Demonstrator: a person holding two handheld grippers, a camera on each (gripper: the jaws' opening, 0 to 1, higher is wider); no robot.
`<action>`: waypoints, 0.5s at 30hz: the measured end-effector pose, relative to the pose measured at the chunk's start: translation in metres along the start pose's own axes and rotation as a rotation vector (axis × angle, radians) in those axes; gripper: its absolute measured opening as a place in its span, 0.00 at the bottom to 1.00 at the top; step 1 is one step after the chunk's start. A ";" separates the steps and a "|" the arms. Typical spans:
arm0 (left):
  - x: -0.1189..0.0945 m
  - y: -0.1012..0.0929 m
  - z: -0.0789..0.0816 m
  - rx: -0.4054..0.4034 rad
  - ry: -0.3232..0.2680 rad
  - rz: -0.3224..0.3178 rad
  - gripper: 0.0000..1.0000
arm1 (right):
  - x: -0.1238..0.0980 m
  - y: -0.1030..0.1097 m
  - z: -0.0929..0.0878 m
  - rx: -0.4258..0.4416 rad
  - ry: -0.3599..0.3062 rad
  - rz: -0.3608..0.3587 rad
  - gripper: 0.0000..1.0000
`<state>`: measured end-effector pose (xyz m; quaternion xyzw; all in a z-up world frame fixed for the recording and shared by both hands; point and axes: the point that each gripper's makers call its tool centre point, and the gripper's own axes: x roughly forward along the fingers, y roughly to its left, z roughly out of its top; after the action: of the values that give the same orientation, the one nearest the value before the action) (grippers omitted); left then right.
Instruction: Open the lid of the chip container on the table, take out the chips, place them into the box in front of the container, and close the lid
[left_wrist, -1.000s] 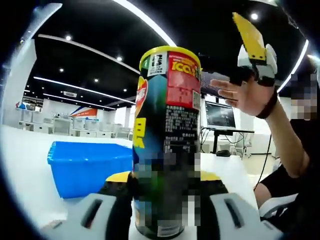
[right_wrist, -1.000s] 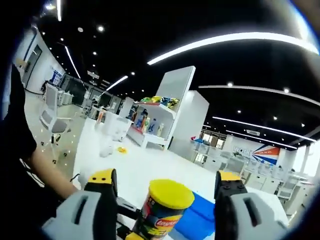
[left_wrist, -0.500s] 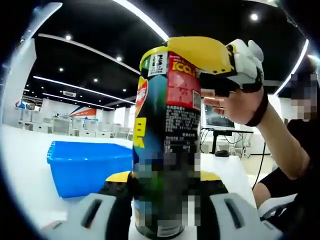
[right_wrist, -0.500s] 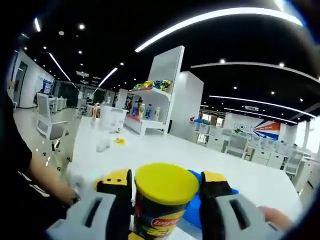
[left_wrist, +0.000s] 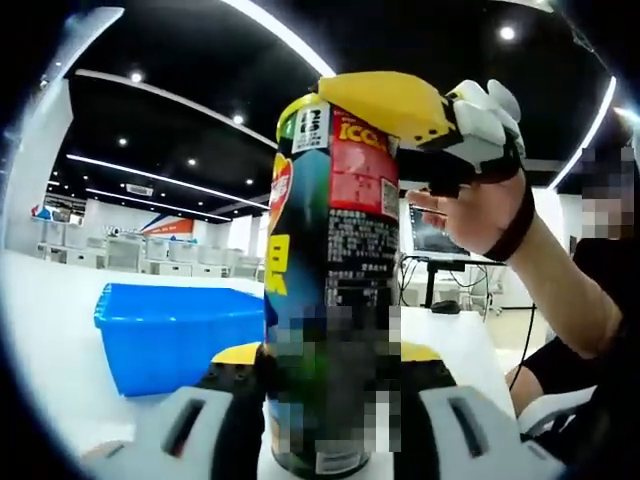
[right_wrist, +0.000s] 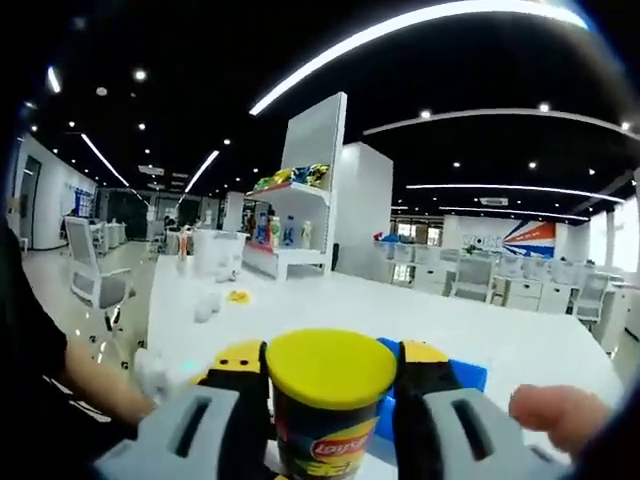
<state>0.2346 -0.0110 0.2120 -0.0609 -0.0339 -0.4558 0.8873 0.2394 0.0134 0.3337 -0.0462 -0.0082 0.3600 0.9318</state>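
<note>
The chip can (left_wrist: 335, 280) stands upright on the white table (left_wrist: 50, 300), its dark body printed in red and yellow. My left gripper (left_wrist: 325, 410) is shut on the can's lower part. From the right, my right gripper (left_wrist: 400, 105) reaches over the top, one yellow jaw covering the lid's rim (left_wrist: 295, 105). In the right gripper view the round yellow lid (right_wrist: 330, 362) sits between the yellow-tipped jaws of my right gripper (right_wrist: 332, 375), both pressing its sides. The blue box (left_wrist: 175, 335) stands just behind the can and shows past it as the blue box (right_wrist: 465, 375).
A person's hand (left_wrist: 470, 205) holds the right gripper; fingers (right_wrist: 555, 415) and a forearm (right_wrist: 95, 375) show low in the right gripper view. Small items (right_wrist: 237, 296) lie farther along the table (right_wrist: 300, 300). Shelves of goods (right_wrist: 290, 190) and a monitor (left_wrist: 440, 235) stand behind.
My right gripper came down from above onto the can's top and its jaws closed in on the yellow lid. The left gripper and the can stayed where they were.
</note>
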 end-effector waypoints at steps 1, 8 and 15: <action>0.000 0.000 0.000 0.001 0.000 0.000 0.48 | 0.000 0.000 0.000 0.011 -0.004 0.002 0.42; 0.000 -0.001 0.000 0.011 0.001 0.000 0.48 | -0.001 -0.002 0.003 0.083 -0.026 0.022 0.42; 0.000 -0.002 0.000 0.008 0.001 0.000 0.48 | -0.001 -0.005 0.004 0.110 -0.036 0.023 0.42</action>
<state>0.2330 -0.0121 0.2120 -0.0569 -0.0353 -0.4557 0.8876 0.2421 0.0096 0.3381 0.0115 -0.0045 0.3716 0.9283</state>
